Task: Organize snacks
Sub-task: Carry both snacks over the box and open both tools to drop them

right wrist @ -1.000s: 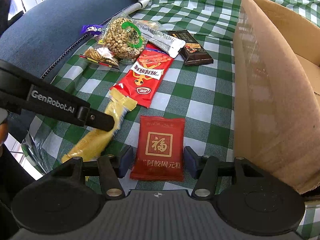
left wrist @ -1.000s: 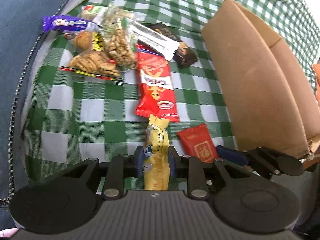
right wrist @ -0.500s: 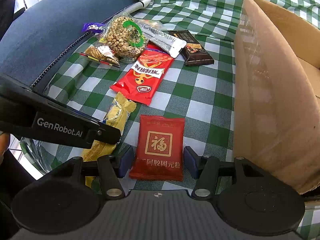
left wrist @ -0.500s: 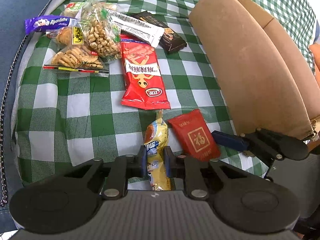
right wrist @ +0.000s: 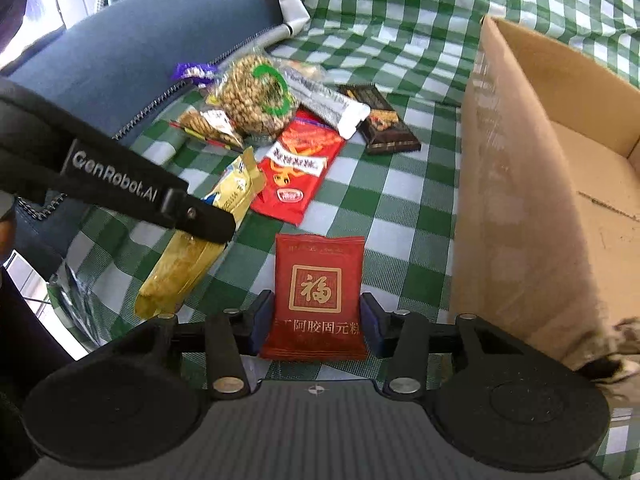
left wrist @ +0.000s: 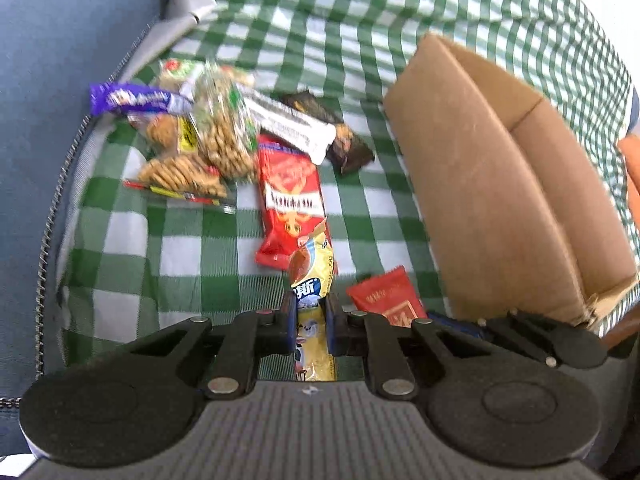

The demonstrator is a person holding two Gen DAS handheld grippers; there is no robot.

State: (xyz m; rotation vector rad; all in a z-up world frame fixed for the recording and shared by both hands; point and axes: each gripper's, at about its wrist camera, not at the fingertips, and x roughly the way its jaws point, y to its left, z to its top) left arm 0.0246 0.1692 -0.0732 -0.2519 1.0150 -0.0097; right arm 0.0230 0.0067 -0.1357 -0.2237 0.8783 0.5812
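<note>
My left gripper (left wrist: 307,312) is shut on a yellow snack packet (left wrist: 313,272) and holds it lifted above the checked cloth; the packet also shows in the right wrist view (right wrist: 208,232). My right gripper (right wrist: 318,316) has its jaws close on both sides of a small red packet (right wrist: 319,288), which lies flat on the cloth; the same packet shows in the left wrist view (left wrist: 386,296). An open cardboard box (left wrist: 504,184) stands to the right, also in the right wrist view (right wrist: 532,184).
A long red snack bag (right wrist: 300,164), a bag of round nuts (right wrist: 256,100), a biscuit pack (right wrist: 208,124), a purple bar (left wrist: 136,100), a white bar (right wrist: 328,104) and a dark chocolate pack (right wrist: 384,124) lie on the green checked cloth (right wrist: 400,208). A blue cushion (right wrist: 120,64) borders the left.
My left gripper has lifted the yellow packet off the cloth and tilted upward. My right gripper's jaws have closed in on the red packet.
</note>
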